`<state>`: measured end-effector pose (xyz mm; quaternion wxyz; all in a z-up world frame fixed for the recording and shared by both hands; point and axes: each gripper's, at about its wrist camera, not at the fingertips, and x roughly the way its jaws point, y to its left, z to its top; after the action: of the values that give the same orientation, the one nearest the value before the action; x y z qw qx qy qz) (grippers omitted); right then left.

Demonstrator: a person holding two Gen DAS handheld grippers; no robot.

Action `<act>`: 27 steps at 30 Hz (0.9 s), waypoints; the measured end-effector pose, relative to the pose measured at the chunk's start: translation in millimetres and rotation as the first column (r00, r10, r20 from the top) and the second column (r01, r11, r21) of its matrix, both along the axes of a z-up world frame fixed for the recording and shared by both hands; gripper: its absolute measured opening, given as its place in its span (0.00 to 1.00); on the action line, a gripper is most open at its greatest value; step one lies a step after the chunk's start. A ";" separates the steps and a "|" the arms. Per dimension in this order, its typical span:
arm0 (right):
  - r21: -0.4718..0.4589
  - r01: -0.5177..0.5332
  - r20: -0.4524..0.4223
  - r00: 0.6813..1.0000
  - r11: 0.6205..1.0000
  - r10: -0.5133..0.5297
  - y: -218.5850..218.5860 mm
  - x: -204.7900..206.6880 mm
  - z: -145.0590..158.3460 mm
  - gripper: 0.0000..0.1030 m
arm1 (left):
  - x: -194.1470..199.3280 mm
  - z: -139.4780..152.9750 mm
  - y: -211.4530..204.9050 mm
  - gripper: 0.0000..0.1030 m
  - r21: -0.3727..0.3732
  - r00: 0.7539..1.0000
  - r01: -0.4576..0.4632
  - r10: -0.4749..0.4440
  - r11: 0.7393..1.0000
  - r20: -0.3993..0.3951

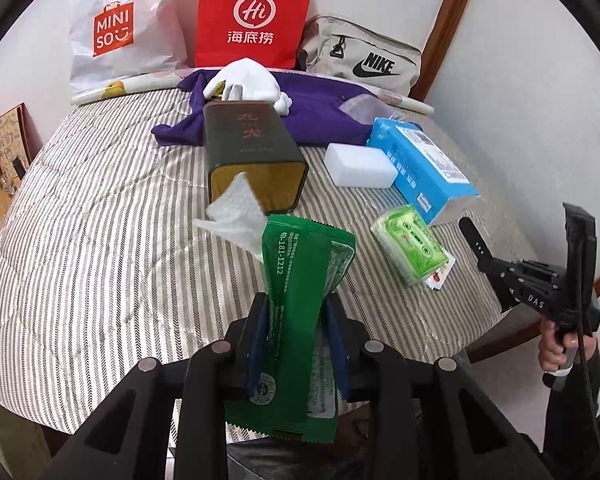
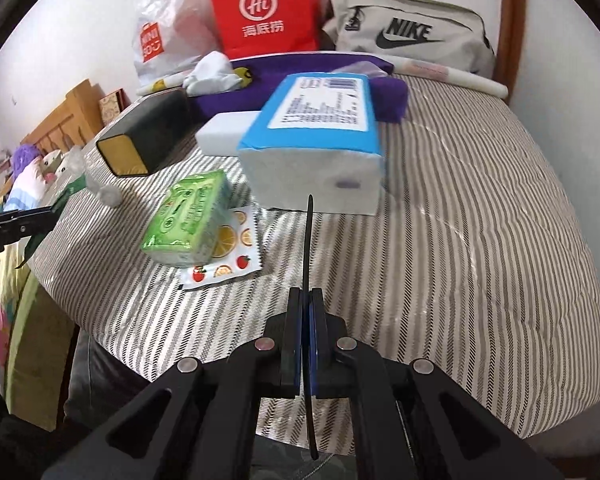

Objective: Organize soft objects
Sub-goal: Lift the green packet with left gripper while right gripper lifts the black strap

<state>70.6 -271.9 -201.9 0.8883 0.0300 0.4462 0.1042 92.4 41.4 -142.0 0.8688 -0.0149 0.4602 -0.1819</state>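
Bedspread (image 1: pixel 100 240) first, since it carries everything: by my reading little is sorted yet, for the soft things lie scattered about the dark tin (image 1: pixel 252 152) lying on its side mid-bed. Behind the tin sprawls the purple cloth (image 1: pixel 320 116) with white gloves (image 1: pixel 252 80) bunched on it; right of the tin sit the blue tissue pack (image 1: pixel 424 168) and, between them, the white sponge (image 1: pixel 360 164). Nearer me than the tin is the small green tissue pack (image 1: pixel 412 248), resting on a fruit-print sachet (image 2: pixel 224 256). My left gripper (image 1: pixel 296 320) is clamped on the green wipe packet (image 1: pixel 304 300), held above the bed just in front of the tin's open mouth, a white wipe (image 1: pixel 236 212) poking from its top. My right gripper (image 2: pixel 308 320) has its fingers pressed together on a thin dark strip, which I cannot identify. I judge placing the packet is the step in hand; the rest remains.
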 end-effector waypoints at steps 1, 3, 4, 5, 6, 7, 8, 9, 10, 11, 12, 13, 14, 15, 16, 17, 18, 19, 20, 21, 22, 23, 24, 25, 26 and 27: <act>0.001 0.002 -0.001 1.000 1.000 -0.002 -0.1 0.7 -0.2 0.03 | 2.2 0.9 0.7 0.26 -0.012 1.000 -0.002 0.002 1.000 -0.007; -0.001 0.009 -0.006 1.000 1.000 -0.009 -1.1 2.7 0.4 0.03 | 7.0 1.7 3.4 0.26 -0.058 1.000 -0.005 0.003 0.998 -0.027; 0.005 0.007 -0.005 1.000 1.000 -0.007 -1.7 3.5 1.5 0.03 | 10.2 3.3 7.3 0.26 -0.126 0.999 0.003 -0.009 0.992 -0.046; 0.011 0.007 -0.003 1.000 1.000 -0.007 -2.1 4.1 3.0 0.03 | 13.3 5.1 11.5 0.26 -0.202 0.997 0.010 -0.024 0.979 -0.069; 0.014 0.009 -0.001 1.000 1.000 -0.009 -2.4 4.6 4.5 0.03 | 14.2 6.1 12.6 0.26 -0.233 0.996 0.011 -0.030 0.972 -0.078; 0.017 0.009 0.000 1.000 1.000 -0.009 -2.4 4.3 5.7 0.03 | 16.3 9.4 14.6 0.26 -0.266 0.996 0.011 -0.034 0.964 -0.082; 0.020 0.008 0.002 1.000 1.000 -0.008 -2.5 4.7 7.0 0.03 | 15.7 11.5 13.8 0.26 -0.268 0.997 0.011 -0.033 0.963 -0.075; 0.020 0.007 0.005 1.000 1.000 -0.007 -2.7 5.1 8.3 0.03 | 15.5 15.1 12.9 0.26 -0.262 0.997 0.013 -0.031 0.965 -0.065; 0.021 0.008 0.008 1.000 1.000 -0.008 -2.6 5.6 10.0 0.03 | 16.4 18.5 11.6 0.26 -0.251 0.998 0.014 -0.030 0.968 -0.061; 0.023 0.007 0.009 1.000 1.000 -0.007 -2.8 6.0 11.2 0.03 | 17.4 21.4 10.1 0.26 -0.245 0.998 0.015 -0.031 0.970 -0.058; 0.025 0.007 0.009 1.000 1.000 -0.007 -3.3 6.9 12.1 0.03 | 18.1 24.0 9.3 0.26 -0.239 0.998 0.017 -0.031 0.971 -0.054; 0.026 0.006 0.012 1.000 1.000 -0.007 -3.3 7.7 14.0 0.03 | 19.3 25.9 8.3 0.26 -0.231 0.998 0.016 -0.029 0.973 -0.051; 0.027 0.005 0.013 1.000 1.000 -0.006 -3.5 8.3 15.3 0.03 | 20.6 27.9 8.0 0.26 -0.225 0.998 0.014 -0.026 0.974 -0.050; 0.026 0.004 0.013 1.000 1.000 -0.004 -3.9 9.3 16.9 0.03 | 21.9 29.2 8.9 0.26 -0.224 0.998 0.013 -0.024 0.974 -0.050; 0.025 0.003 0.015 1.000 1.000 -0.004 -3.9 9.8 19.6 0.03 | 24.0 30.9 9.4 0.26 -0.227 0.998 0.011 -0.023 0.974 -0.050; 0.024 0.001 0.018 1.000 1.000 -0.002 -4.4 10.3 22.3 0.03 | 25.7 32.3 10.7 0.26 -0.228 0.999 0.008 -0.020 0.974 -0.051; 0.024 -0.001 0.020 1.000 1.000 0.001 -4.6 10.4 25.1 0.03 | 27.8 34.4 11.4 0.26 -0.226 0.999 0.003 -0.015 0.974 -0.051; 0.024 -0.003 0.023 1.000 1.000 0.002 -5.1 10.8 27.7 0.03 | 30.3 37.6 11.1 0.26 -0.221 0.999 0.001 -0.011 0.975 -0.045; 0.023 -0.004 0.029 1.000 1.000 0.003 -5.8 11.0 32.0 0.03 | 31.1 40.1 11.9 0.26 -0.218 0.999 0.000 -0.009 0.976 -0.041; 0.023 -0.005 0.036 0.999 1.000 0.004 -6.3 11.0 36.1 0.03 | 33.2 42.9 11.5 0.26 -0.213 0.999 -0.003 -0.005 0.977 -0.036; 0.024 -0.006 0.042 0.999 1.000 0.005 -6.8 11.1 40.5 0.03 | 36.0 46.7 10.8 0.26 -0.203 1.000 -0.007 0.001 0.979 -0.028; 0.029 -0.007 0.050 0.999 1.000 0.006 -7.9 11.4 46.6 0.03 | 38.0 49.6 10.5 0.26 -0.195 1.000 -0.009 0.005 0.981 -0.022; 0.033 -0.008 0.055 0.998 0.999 0.006 -8.2 11.7 50.5 0.03 | 40.4 52.3 10.1 0.26 -0.187 1.000 -0.012 0.009 0.982 -0.017; 0.038 -0.011 0.064 0.998 0.999 0.009 -8.8 12.6 56.3 0.03 | 42.4 54.1 9.7 0.26 -0.185 1.000 -0.012 0.010 0.983 -0.012; 0.038 -0.012 0.070 0.997 0.999 0.009 -9.0 13.7 59.8 0.03 | 45.1 57.0 9.4 0.26 -0.186 1.000 -0.010 0.009 0.982 -0.009; 0.034 -0.010 0.078 0.997 0.999 0.008 -8.9 15.2 64.5 0.03 | 46.9 58.7 9.4 0.26 -0.188 1.000 -0.010 0.009 0.982 -0.006</act>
<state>85.8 -280.7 -137.4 0.9040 0.0390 0.4094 0.1169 139.2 50.8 -83.2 0.8632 -0.0997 0.4433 -0.2202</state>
